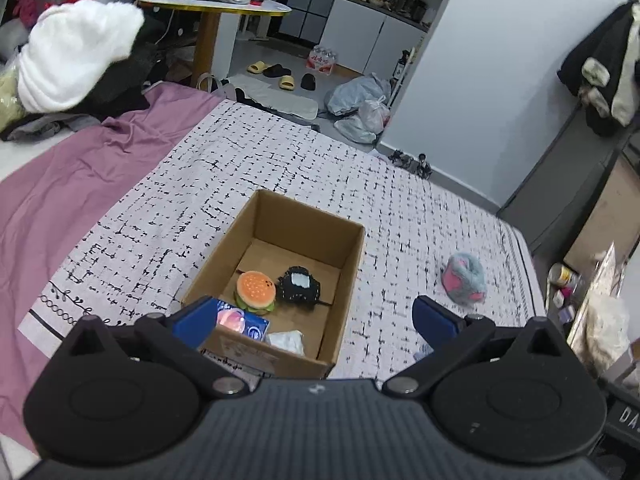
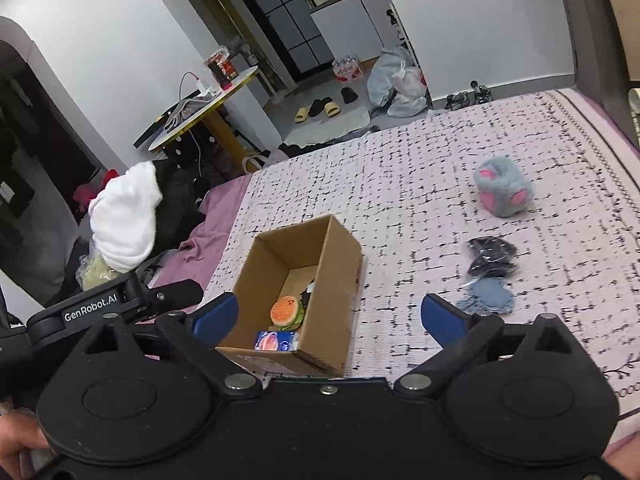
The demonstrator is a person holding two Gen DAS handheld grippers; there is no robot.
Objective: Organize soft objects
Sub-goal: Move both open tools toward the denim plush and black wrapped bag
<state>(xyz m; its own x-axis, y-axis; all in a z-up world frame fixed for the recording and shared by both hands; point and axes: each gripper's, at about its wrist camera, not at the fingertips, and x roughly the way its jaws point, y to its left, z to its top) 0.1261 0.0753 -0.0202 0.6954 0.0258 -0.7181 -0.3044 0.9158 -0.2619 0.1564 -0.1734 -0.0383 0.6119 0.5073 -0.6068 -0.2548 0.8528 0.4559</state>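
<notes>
Open cardboard box (image 1: 280, 272) on the bed (image 1: 160, 208), set toward the near edge, flaps down, brown walls upright. Inside: a burger plush (image 1: 256, 291) with orange bun and green fringe, touching a black knitted toy (image 1: 299, 285) with a pale patch on top; a blue printed packet (image 1: 240, 322) and a crumpled white bit (image 1: 286, 341) against the near wall.

Out on the checked cover, well apart from the box toward the bed's right side: a fluffy grey-blue plush (image 2: 503, 192) with pink patches. Nearer, a black bundle (image 2: 491, 258) just touching a flat blue-grey piece (image 2: 486, 299).

Left claw (image 1: 316, 320) spread wide over the box's near wall, holding nothing. Right claw (image 2: 328, 318) likewise spread wide and holding nothing, straddling the box's near right corner.

Bare cover between box and loose plush, and beyond the box toward the far edge. Purple sheet (image 1: 80, 184) along the left side, heaped there with white cloth (image 1: 76, 52) and dark clothing.
</notes>
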